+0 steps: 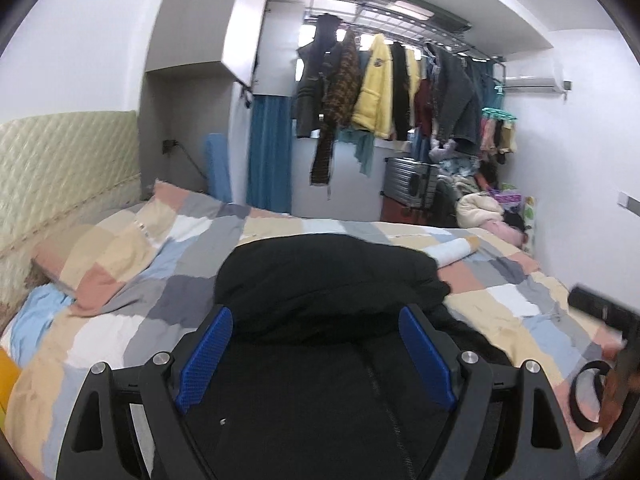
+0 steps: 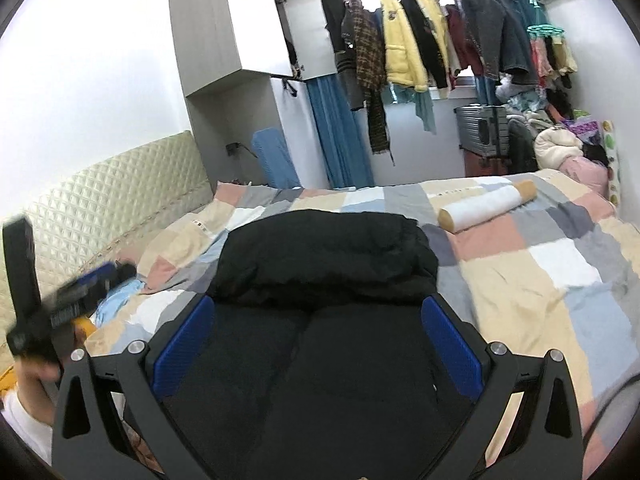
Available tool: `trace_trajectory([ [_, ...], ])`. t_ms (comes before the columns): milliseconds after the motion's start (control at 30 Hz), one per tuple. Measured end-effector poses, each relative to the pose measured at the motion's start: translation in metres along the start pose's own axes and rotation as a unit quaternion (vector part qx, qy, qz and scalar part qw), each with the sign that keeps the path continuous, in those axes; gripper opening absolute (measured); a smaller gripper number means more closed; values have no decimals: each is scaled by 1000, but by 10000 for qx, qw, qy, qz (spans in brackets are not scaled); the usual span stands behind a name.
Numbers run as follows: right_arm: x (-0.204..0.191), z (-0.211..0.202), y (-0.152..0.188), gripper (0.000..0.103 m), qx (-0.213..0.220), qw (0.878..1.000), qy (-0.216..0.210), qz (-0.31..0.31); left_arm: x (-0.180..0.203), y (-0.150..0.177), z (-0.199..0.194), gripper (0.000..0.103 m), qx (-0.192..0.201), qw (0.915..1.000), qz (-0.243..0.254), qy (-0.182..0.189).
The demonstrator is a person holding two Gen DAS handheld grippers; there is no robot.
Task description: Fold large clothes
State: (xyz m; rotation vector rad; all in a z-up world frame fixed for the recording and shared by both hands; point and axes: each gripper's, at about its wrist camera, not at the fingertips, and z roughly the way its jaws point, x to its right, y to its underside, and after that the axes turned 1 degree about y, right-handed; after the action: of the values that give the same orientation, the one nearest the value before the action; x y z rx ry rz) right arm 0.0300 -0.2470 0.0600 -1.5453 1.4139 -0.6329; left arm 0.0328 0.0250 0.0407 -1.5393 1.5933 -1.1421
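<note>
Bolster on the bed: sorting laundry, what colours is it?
The bolster is white with tan ends; the right wrist view shows it best.

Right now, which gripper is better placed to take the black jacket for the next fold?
Probably the right gripper. Its open jaws frame the black jacket squarely, centred over the folded bulk. The left gripper is open above it too, but appears motion-blurred off to the side in the right wrist view.

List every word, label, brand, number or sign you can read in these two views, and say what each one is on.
No text can be read in either view.
Yellow jacket on the rail: a dark chest badge, too small to read.
Patchwork quilt: a small white tag near the pillow, too blurred to read.
Black garment: no label showing.
Air conditioner: no legible brand mark.
</note>
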Motion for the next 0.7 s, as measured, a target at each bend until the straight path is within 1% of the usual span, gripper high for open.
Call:
trace_trajectory([
  [100,-4,24,-15,103,-27,9998,150,-161,-16,12,8,85,-58,9998,-119,-133],
  [200,3,54,-26,103,-132,9997,188,-113,-30,19,19,85,-169,9992,-345,-86],
  [233,9,75,-31,103,-271,9994,200,-45,-34,21,24,85,-209,9989,-407,-87],
  [367,33,128,-41,102,-482,9981,266,265,-49,29,41,85,-348,9961,-813,20],
  [400,41,144,-41,101,-544,9976,286,332,-54,32,44,85,-373,9943,-999,56],
  [467,55,168,-36,100,-668,9966,334,355,-60,37,50,85,-447,9923,-1140,162],
  [500,58,175,-35,99,-709,9962,350,361,-62,39,54,85,-445,9917,-1196,158],
  [533,67,187,-31,99,-790,9954,366,404,-64,41,57,85,-448,9913,-1229,123],
  [600,85,212,-24,93,-987,9928,313,598,-67,44,67,85,-466,9917,-1195,34],
  [700,106,235,-17,91,-1029,9910,311,796,-65,51,81,85,-536,9938,-961,-174],
])
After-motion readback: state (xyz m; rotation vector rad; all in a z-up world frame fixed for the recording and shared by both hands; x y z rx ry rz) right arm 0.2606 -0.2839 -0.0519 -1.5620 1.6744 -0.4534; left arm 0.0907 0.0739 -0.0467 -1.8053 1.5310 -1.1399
